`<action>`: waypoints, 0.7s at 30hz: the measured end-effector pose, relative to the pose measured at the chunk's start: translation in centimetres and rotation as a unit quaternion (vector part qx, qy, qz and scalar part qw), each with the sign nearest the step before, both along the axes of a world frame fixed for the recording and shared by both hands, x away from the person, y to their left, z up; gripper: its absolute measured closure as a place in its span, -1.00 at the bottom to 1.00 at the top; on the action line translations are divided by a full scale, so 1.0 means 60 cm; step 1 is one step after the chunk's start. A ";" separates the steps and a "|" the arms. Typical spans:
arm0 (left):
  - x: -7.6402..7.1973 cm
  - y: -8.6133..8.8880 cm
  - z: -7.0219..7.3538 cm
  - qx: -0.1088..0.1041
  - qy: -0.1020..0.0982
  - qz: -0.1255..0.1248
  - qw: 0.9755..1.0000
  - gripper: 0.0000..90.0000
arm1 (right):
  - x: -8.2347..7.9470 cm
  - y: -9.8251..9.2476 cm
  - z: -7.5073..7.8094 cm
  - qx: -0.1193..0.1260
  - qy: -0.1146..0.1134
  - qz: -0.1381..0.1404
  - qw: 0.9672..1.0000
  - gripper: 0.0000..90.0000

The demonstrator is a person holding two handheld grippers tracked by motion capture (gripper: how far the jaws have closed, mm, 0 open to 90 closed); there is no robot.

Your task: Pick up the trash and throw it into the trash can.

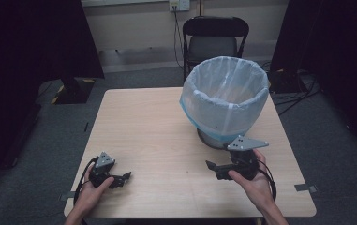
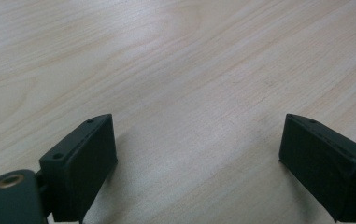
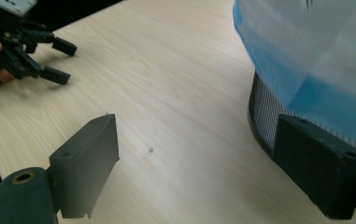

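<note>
From above: my left gripper (image 1: pixel 115 178) sits low at the near-left corner of the worktop (image 1: pixel 148 131), fingers spread and empty. My right gripper (image 1: pixel 220 169) is near the right edge, fingers also parted, holding nothing, aimed leftward across the wood. Just beyond it stands the waste bin (image 1: pixel 224 96), upright on its base, mouth facing up, long axis vertical, a pale bag (image 1: pixel 213 115) folded over its rim. A black chair (image 1: pixel 215 40) waits behind the worktop.

Left gripper view: my two fingers (image 2: pixel 80 168) stand wide apart over bare wood grain, nothing between them.

Right gripper view: fingers (image 3: pixel 87 163) wide here too. The bin's mesh wall (image 3: pixel 263 121) is just beside my right-hand finger, blue-tinted bag hanging over it. My other gripper (image 3: pixel 24 51) shows well apart at the top left.

The risk, as I judge it: that finger is so close to the bin that a careless swing could knock it, tip it, or snag the loose bag and drag it off the rim.
</note>
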State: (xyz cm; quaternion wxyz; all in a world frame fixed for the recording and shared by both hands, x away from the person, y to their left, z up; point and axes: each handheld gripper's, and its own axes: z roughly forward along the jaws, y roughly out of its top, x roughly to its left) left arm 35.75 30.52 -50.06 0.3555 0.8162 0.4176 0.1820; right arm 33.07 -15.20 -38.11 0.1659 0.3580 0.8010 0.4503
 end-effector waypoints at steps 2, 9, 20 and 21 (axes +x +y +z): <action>0.000 0.000 0.000 0.001 0.000 0.001 1.000 -0.77 | 0.002 -0.005 -0.018 -0.002 0.009 -0.004 1.000 -0.69; -0.001 -0.001 0.000 0.001 0.000 0.003 1.000 -0.76 | 0.005 -0.015 -0.079 -0.013 0.033 -0.031 0.999 -0.68; 0.000 -0.002 0.000 -0.001 0.002 0.005 1.000 -0.79 | 0.013 -0.023 -0.156 -0.041 0.058 -0.069 0.995 -0.66; 0.000 -0.002 0.000 -0.001 0.002 0.005 1.000 -0.79 | 0.015 -0.023 -0.161 -0.047 0.058 -0.071 0.995 -0.66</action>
